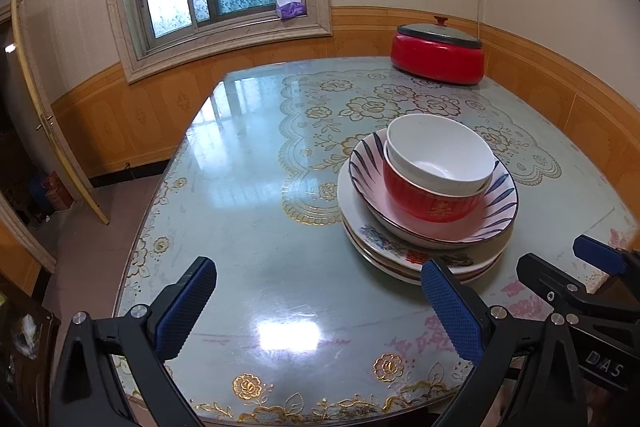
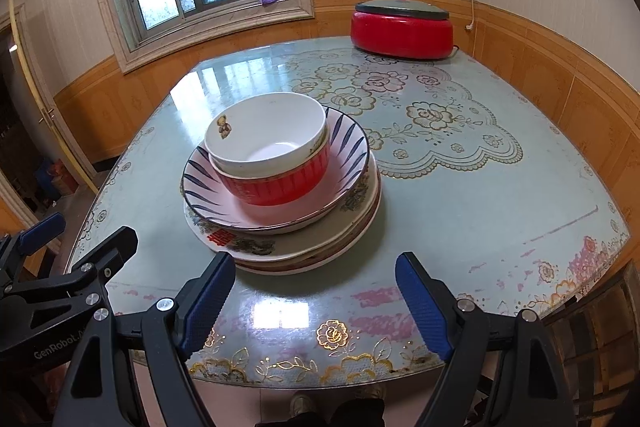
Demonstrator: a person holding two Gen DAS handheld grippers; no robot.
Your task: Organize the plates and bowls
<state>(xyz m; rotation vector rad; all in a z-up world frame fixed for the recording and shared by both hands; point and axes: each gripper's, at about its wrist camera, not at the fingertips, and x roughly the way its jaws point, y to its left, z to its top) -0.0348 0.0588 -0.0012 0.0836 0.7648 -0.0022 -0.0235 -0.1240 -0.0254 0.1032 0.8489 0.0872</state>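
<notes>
One stack of dishes stands on the table. A white bowl nests in a red bowl. That sits in a pink bowl with blue stripes, on flat flowered plates. My left gripper is open and empty, near the table's front edge, left of the stack. My right gripper is open and empty, just in front of the stack. Each gripper shows at the edge of the other's view.
A red electric pot with a grey lid stands at the table's far right. The glass-topped table has a floral cloth. A window, tissue box and door on the left lie beyond.
</notes>
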